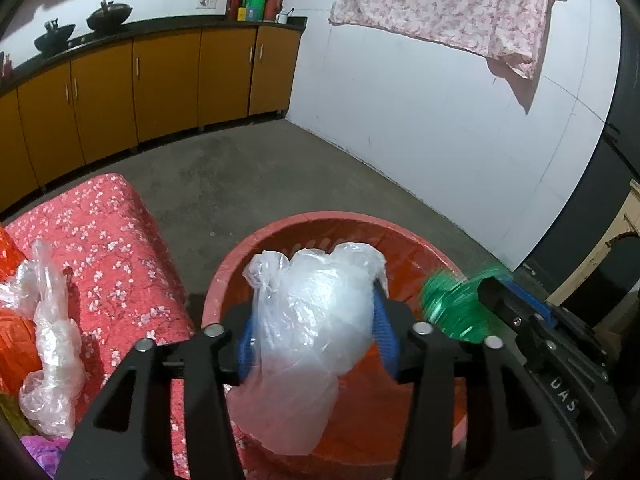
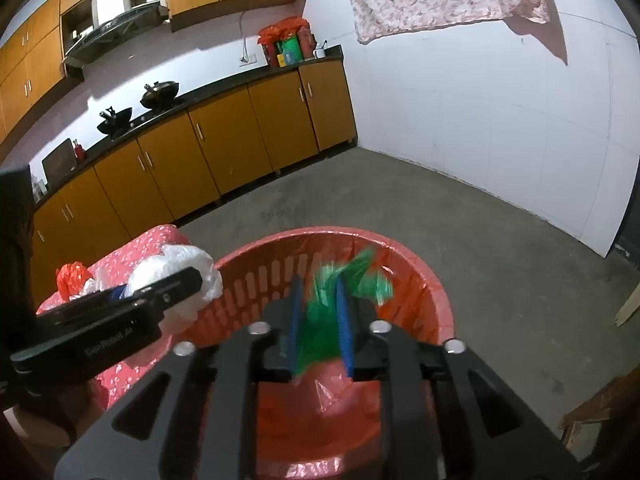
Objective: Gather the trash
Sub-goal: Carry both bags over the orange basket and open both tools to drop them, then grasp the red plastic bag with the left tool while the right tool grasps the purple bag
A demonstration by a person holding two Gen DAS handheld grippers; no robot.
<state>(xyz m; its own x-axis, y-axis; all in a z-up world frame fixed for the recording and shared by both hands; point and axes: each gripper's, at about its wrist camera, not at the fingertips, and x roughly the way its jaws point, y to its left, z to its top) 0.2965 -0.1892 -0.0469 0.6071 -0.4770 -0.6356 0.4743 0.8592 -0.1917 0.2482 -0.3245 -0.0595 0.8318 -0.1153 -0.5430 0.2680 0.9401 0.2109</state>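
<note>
Left gripper fingers grasp clear plastic bag over red basket; bag hides basket floor. Right gripper fingers parted; green wrapper between them, blurred, contact unclear, above same basket.

Left black two-finger gripper angles downward, blue pads parted around a bulky load, while the right black gripper, at its three o'clock, tilts down with narrowly parted pads.

Open basket mouth, bare floor beyond
</note>
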